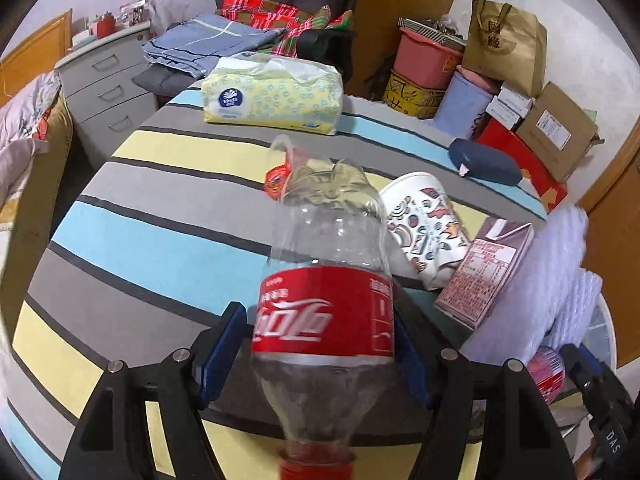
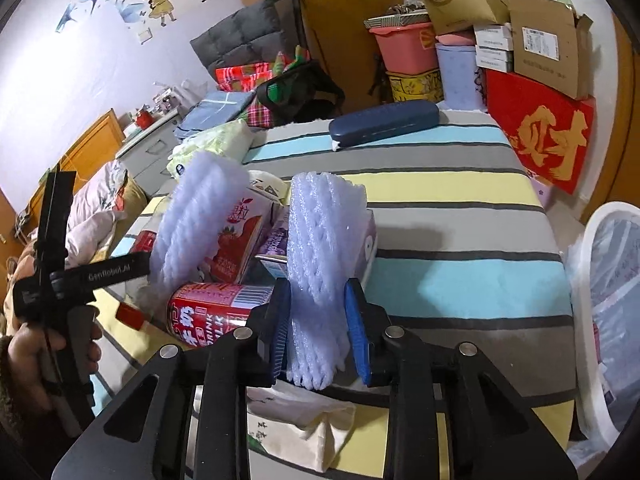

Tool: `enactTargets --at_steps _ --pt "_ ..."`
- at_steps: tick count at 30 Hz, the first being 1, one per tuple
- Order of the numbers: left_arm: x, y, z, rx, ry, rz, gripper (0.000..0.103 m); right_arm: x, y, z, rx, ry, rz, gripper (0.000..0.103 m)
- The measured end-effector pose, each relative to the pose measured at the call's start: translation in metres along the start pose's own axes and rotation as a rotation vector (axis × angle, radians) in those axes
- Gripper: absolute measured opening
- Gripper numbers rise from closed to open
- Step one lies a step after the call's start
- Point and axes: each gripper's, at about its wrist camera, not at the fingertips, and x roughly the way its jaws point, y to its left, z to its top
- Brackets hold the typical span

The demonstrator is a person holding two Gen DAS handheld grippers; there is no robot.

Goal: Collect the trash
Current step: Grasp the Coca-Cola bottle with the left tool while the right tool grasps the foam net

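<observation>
My left gripper (image 1: 322, 344) is shut on an empty clear cola bottle (image 1: 326, 264) with a red label, red cap toward the camera, held above the striped table (image 1: 160, 248). My right gripper (image 2: 320, 328) is shut on a white foam net sleeve (image 2: 320, 248), which also shows in the left wrist view (image 1: 560, 272). On the table lie a patterned paper cup (image 1: 428, 224), a purple carton (image 1: 488, 272), a red milk can (image 2: 208, 312), a strawberry drink carton (image 2: 236, 240) and a small orange wrapper (image 1: 276, 180).
A yellow tissue pack (image 1: 272, 96) and a dark blue glasses case (image 2: 384, 122) lie at the table's far side. A white bin with a plastic liner (image 2: 612, 280) stands at the right. Boxes, bags and a red gift box (image 2: 540, 136) are stacked behind. A white tissue box (image 2: 296, 428) lies below my right gripper.
</observation>
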Motion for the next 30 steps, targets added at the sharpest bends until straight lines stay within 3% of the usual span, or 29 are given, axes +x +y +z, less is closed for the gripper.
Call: enactTargets --at_steps 3,6,16,30 --pt "0.004 0.004 0.002 -0.006 0.011 -0.004 0.071 0.002 0.002 0.0 -0.014 -0.002 -0.018 0.029" --pt "0.005 0.002 0.002 0.01 0.003 -0.013 0.063 0.001 -0.001 0.001 -0.01 -0.004 -0.022 0.029" --pt "-0.015 -0.004 -0.008 0.025 -0.044 -0.027 0.062 -0.01 -0.004 -0.001 -0.02 -0.029 -0.014 0.011" --pt "-0.08 -0.019 -0.041 0.043 -0.144 -0.064 0.062 -0.033 -0.005 -0.004 -0.018 -0.095 0.017 0.01"
